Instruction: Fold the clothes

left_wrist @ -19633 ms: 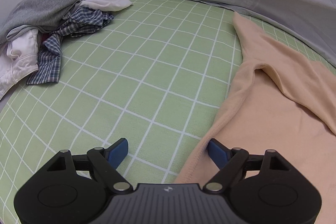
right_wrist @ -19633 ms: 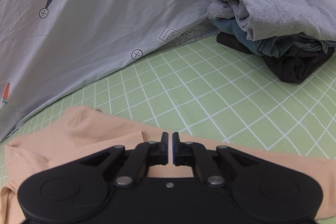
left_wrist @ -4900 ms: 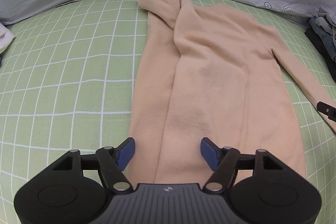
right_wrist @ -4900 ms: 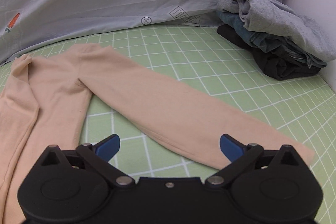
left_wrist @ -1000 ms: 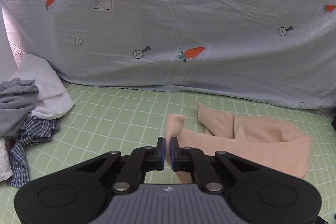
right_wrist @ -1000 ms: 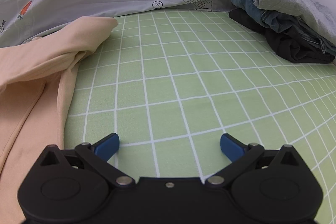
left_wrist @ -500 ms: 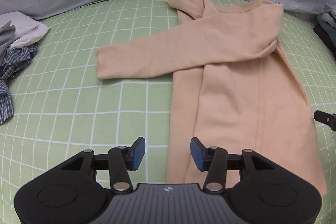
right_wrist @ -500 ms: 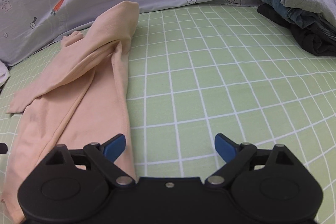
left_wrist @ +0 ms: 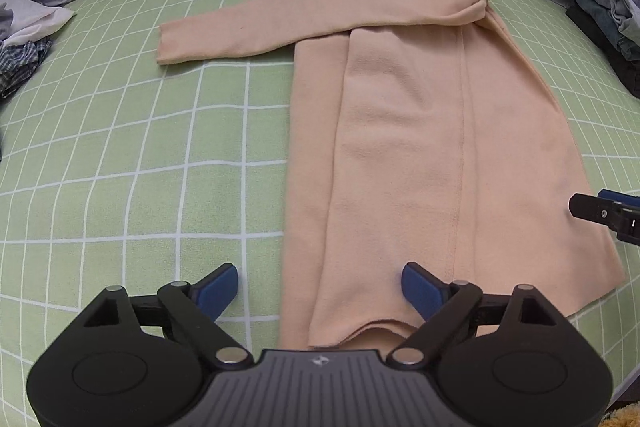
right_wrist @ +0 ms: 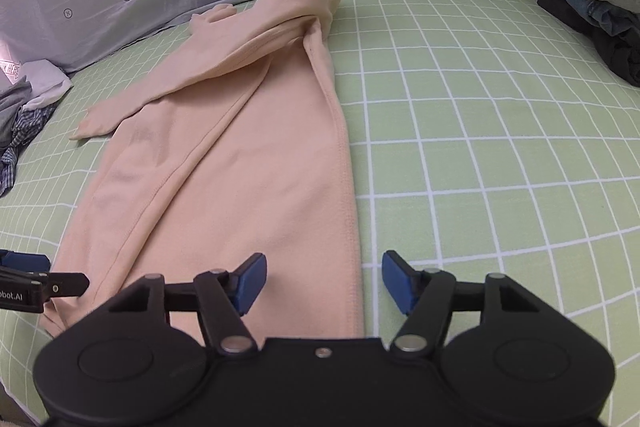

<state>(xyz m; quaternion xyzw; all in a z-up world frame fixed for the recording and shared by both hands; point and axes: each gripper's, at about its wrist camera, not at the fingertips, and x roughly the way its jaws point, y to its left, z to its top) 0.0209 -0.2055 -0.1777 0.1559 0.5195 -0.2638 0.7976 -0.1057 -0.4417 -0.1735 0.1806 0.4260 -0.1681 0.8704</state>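
You are holding both the left gripper (left_wrist: 320, 287) and the right gripper (right_wrist: 323, 281) with fingers spread, gripping nothing, over the hem of the peach top (left_wrist: 420, 131). It is lying lengthwise on the green checked sheet (left_wrist: 140, 147), one sleeve (left_wrist: 304, 15) crossing its chest; the body is awaiting further folds.

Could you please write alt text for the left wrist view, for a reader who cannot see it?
A peach long-sleeved top lies flat on a green checked sheet, one sleeve folded across it. The open left tongs hover at its near hem.
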